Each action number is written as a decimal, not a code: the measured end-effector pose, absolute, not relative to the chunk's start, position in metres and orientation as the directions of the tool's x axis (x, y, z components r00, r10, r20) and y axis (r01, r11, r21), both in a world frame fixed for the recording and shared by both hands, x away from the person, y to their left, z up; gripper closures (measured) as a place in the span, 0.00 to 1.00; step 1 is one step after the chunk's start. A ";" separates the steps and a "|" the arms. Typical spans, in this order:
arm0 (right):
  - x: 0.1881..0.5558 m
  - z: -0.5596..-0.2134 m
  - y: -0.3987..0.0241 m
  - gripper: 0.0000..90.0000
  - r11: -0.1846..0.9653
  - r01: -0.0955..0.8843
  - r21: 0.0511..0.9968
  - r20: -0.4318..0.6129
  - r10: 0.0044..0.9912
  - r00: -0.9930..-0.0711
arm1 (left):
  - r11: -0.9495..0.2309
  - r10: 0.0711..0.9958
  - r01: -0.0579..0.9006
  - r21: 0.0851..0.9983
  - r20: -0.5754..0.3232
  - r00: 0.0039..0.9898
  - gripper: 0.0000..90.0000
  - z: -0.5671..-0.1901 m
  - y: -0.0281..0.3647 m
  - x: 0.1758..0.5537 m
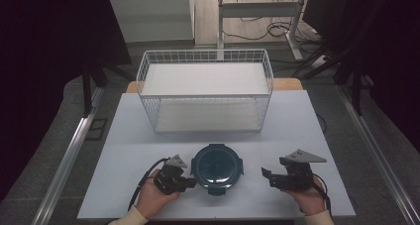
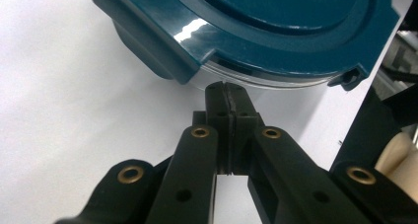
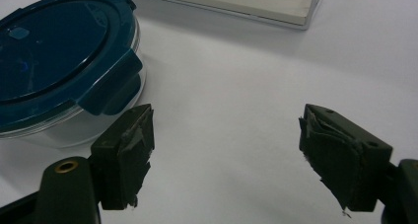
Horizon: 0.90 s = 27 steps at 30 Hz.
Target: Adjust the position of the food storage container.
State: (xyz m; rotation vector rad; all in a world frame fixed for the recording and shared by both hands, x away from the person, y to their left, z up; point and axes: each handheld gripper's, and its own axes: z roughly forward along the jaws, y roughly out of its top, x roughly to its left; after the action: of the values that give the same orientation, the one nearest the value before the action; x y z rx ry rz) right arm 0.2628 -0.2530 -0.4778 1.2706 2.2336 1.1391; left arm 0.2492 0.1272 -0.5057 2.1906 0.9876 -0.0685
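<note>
Close-up: left gripper fingers pressed together at container | right gripper fingers spread | overhead: basket

High view overhead; both tool views close, sharing the container.

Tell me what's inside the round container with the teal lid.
Nothing can be made out inside the container. Its teal lid covers the top, and the clear wall below shows nothing definite. The contents stay hidden.

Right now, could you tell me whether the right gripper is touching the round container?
Apart. In the right gripper view, the right gripper stands open on bare table, with the container off to one side, clear of both jaws.
</note>
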 end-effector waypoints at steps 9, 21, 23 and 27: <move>0.267 -0.477 -0.257 0.23 0.246 0.579 0.777 0.142 0.827 -0.543 | -0.336 0.703 0.696 0.634 -0.324 0.634 0.95 -0.497 0.173 0.247; 0.268 -0.480 -0.251 0.23 0.256 0.578 0.775 0.143 0.819 -0.555 | -0.199 0.787 0.696 0.690 -0.311 0.533 0.34 -0.486 0.193 0.249; 0.267 -0.479 -0.251 0.23 0.259 0.574 0.777 0.139 0.818 -0.558 | -0.193 0.788 0.694 0.694 -0.312 0.531 0.32 -0.485 0.194 0.248; 0.266 -0.480 -0.251 0.23 0.264 0.571 0.777 0.135 0.816 -0.562 | -0.197 0.785 0.694 0.692 -0.313 0.535 0.31 -0.483 0.196 0.248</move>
State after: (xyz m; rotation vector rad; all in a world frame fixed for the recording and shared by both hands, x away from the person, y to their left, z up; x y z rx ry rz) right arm 0.2655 -0.2507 -0.4797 1.2761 2.2460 1.1882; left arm 0.2475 0.1964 -0.4831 1.9390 1.2043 0.1375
